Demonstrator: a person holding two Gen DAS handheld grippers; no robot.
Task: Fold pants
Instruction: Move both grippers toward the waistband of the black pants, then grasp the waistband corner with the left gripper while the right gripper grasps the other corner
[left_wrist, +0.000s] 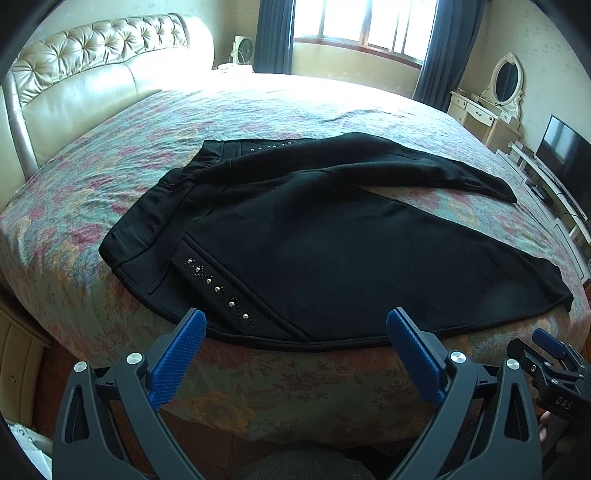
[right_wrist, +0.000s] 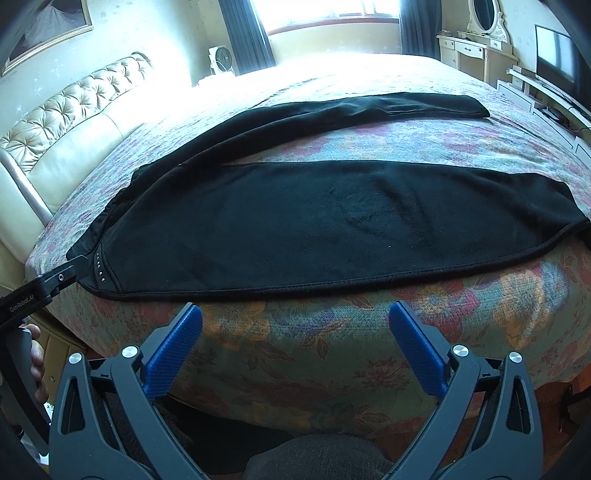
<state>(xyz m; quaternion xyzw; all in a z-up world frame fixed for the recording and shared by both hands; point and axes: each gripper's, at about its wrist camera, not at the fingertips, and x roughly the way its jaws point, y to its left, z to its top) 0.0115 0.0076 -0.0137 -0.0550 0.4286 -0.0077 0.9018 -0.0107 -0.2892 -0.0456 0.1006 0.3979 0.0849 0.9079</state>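
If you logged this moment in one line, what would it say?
stage: before first fold | pants: flat on bed, legs apart | left claw: open, at near hem | right claw: open, short of hem

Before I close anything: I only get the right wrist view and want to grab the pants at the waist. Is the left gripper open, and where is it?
Observer: The left gripper is open and holds nothing. Its jaws are spread at the near edge of the pants, by the studded pocket strip.
Operator: Is the waistband lying flat?
Observer: Not fully. The waistband is bunched into folds toward its far end.
Operator: Any other studs to watch for?
Observer: Yes, a second stud row lies at the far hip, out of your view.
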